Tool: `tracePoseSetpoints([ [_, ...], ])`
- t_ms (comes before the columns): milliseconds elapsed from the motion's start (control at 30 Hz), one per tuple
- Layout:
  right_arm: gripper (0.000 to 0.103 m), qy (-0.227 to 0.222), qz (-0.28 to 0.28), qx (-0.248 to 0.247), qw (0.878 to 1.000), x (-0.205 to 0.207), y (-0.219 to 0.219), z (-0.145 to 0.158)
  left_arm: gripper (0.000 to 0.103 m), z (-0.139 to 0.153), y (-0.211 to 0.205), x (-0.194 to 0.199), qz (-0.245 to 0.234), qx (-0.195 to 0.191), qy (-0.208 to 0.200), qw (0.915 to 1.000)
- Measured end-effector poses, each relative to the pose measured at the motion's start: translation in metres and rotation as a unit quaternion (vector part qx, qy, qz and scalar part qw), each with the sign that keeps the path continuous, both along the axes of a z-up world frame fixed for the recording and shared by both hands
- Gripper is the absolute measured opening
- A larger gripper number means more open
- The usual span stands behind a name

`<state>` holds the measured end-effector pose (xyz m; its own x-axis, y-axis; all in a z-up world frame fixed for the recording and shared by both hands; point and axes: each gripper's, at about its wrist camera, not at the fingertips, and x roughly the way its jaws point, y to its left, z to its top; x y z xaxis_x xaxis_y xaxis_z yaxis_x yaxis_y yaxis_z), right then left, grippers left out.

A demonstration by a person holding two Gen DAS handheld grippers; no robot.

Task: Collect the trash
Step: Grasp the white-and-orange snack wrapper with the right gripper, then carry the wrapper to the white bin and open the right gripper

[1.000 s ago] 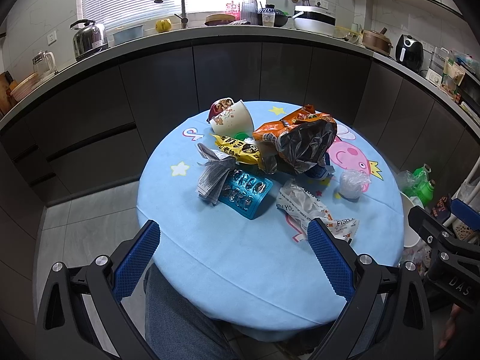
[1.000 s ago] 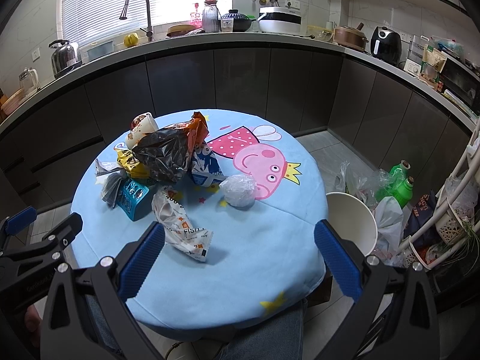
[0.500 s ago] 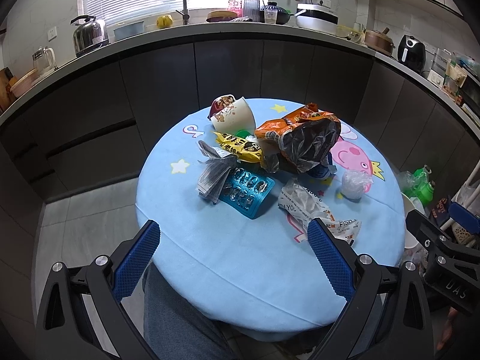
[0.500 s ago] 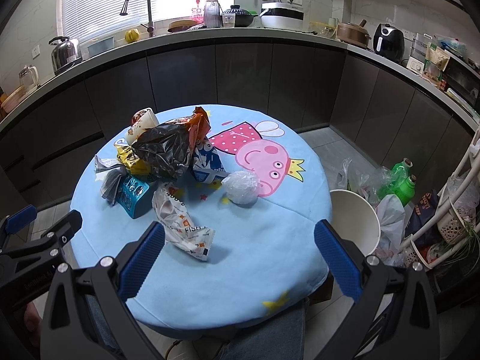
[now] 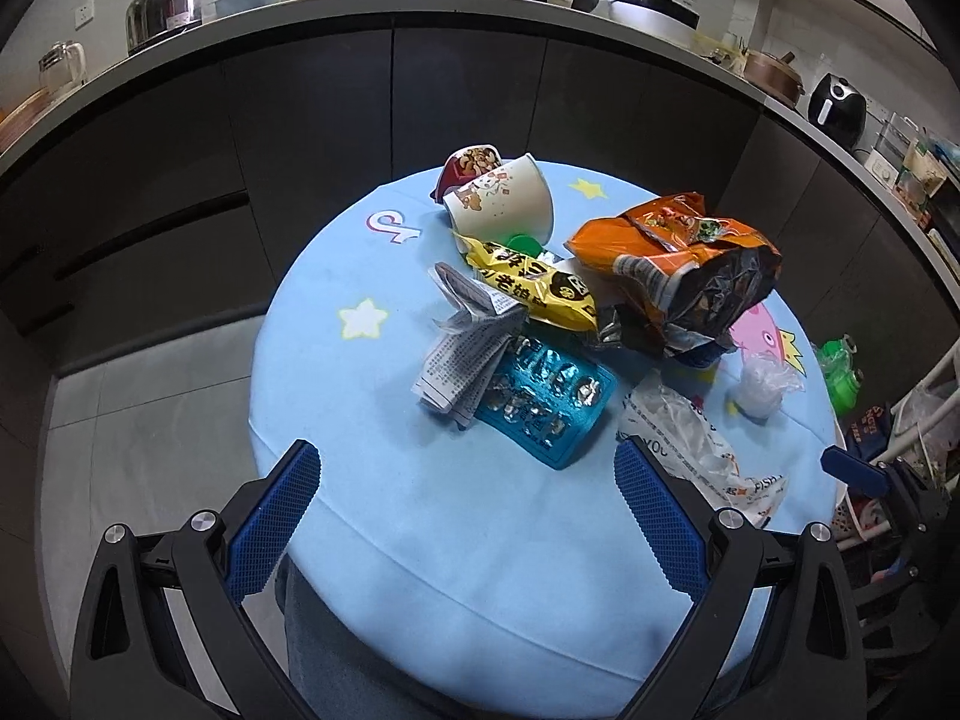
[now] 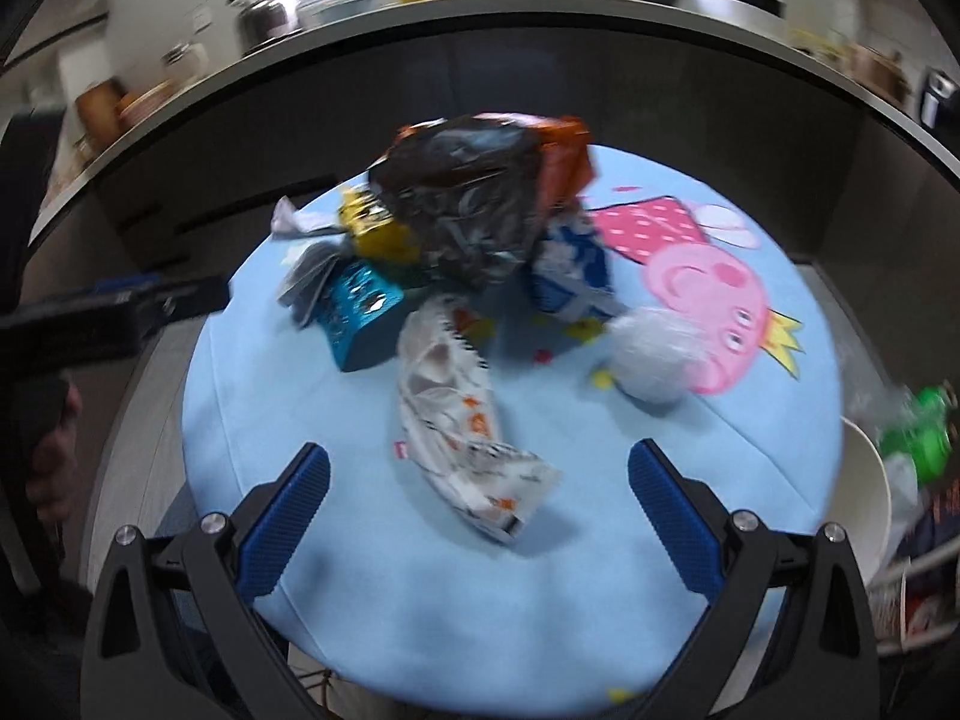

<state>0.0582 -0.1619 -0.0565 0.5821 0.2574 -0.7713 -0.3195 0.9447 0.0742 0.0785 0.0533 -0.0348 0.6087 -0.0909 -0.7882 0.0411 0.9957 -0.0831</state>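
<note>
Trash lies heaped on a round table with a light blue cartoon cloth (image 5: 420, 510): an orange and black snack bag (image 5: 684, 264), a yellow wrapper (image 5: 528, 288), a tipped paper cup (image 5: 498, 201), a crumpled receipt (image 5: 468, 348), a teal blister tray (image 5: 546, 402), a white printed wrapper (image 6: 462, 432) and a clear plastic wad (image 6: 654, 354). My left gripper (image 5: 468, 516) is open and empty over the table's near edge, short of the tray. My right gripper (image 6: 480, 504) is open and empty, its jaws either side of the white wrapper's near end.
A white bin (image 6: 864, 504) stands on the floor right of the table, beside green bottles (image 6: 918, 432) and bags. Dark cabinets and a cluttered kitchen counter (image 5: 420, 6) curve behind the table. A person's legs are under the table's near edge.
Both grippers have moved forward and down toward the table. The right view has swung left onto the white wrapper and is blurred by motion. Nothing has been taken hold of.
</note>
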Motion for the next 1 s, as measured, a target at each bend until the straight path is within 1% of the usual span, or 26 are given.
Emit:
tracePoseSetpoints([
  [100, 0.096, -0.003, 0.021, -0.016, 1.000, 0.013, 0.011, -0.011, 0.094, 0.003, 0.013, 0.017, -0.005, -0.022, -0.010, 0.9997],
  [167, 0.082, 0.005, 0.026, -0.024, 0.999, 0.020, 0.013, -0.018, 0.093, 0.004, 0.022, 0.031, -0.005, -0.022, -0.016, 0.9996],
  [200, 0.078, 0.009, 0.029, -0.026, 0.999, 0.022, 0.013, -0.021, 0.092, 0.004, 0.023, 0.038, -0.008, -0.020, -0.017, 0.9996],
  [233, 0.068, 0.012, 0.031, -0.028, 0.999, 0.023, 0.013, -0.023, 0.091, 0.003, 0.024, 0.045, -0.014, -0.018, -0.017, 0.9996],
  [267, 0.054, 0.014, 0.031, -0.027, 0.999, 0.023, 0.012, -0.024, 0.090, 0.000, 0.025, 0.053, -0.020, -0.015, -0.015, 0.9996],
  [300, 0.047, 0.016, 0.031, -0.022, 0.999, 0.022, 0.010, -0.024, 0.087, -0.003, 0.024, 0.060, -0.027, -0.012, -0.011, 0.9995],
  [333, 0.036, 0.018, 0.030, -0.015, 0.999, 0.021, 0.008, -0.024, 0.082, -0.006, 0.022, 0.066, -0.036, -0.013, -0.006, 0.9993],
  [367, 0.028, 0.019, 0.028, -0.011, 0.999, 0.021, 0.006, -0.024, 0.080, -0.008, 0.021, 0.072, -0.044, -0.017, -0.002, 0.9989],
  [433, 0.027, 0.020, 0.028, -0.003, 0.999, 0.018, 0.003, -0.022, 0.075, -0.013, 0.020, 0.081, -0.054, -0.024, 0.007, 0.9982],
  [500, 0.024, 0.021, 0.024, 0.003, 0.999, 0.016, 0.000, -0.019, 0.068, -0.018, 0.017, 0.089, -0.063, -0.025, 0.015, 0.9976],
  [567, 0.024, 0.019, 0.024, 0.011, 0.999, 0.012, -0.003, -0.015, 0.057, -0.021, 0.013, 0.093, -0.071, -0.029, 0.021, 0.9968],
  [600, 0.024, 0.018, 0.023, 0.017, 0.999, 0.011, -0.004, -0.013, 0.052, -0.021, 0.011, 0.093, -0.076, -0.033, 0.023, 0.9963],
  [667, 0.024, 0.013, 0.023, 0.026, 0.999, 0.008, -0.004, -0.008, 0.032, -0.022, 0.009, 0.094, -0.084, -0.040, 0.028, 0.9953],
  [767, 0.023, 0.007, 0.023, 0.039, 0.999, 0.005, -0.005, -0.002, 0.015, -0.023, 0.012, 0.091, -0.091, -0.059, 0.036, 0.9934],
  [800, 0.023, 0.005, 0.023, 0.043, 0.999, 0.004, -0.005, 0.000, 0.007, -0.021, 0.013, 0.089, -0.092, -0.063, 0.037, 0.9931],
  [867, 0.023, 0.001, 0.025, 0.051, 0.998, 0.001, -0.005, 0.005, 0.003, -0.018, 0.016, 0.084, -0.093, -0.075, 0.036, 0.9922],
  [1000, 0.023, -0.012, 0.028, 0.065, 0.997, -0.006, -0.006, 0.014, 0.001, 0.001, 0.022, 0.067, -0.089, -0.083, 0.018, 0.9924],
])
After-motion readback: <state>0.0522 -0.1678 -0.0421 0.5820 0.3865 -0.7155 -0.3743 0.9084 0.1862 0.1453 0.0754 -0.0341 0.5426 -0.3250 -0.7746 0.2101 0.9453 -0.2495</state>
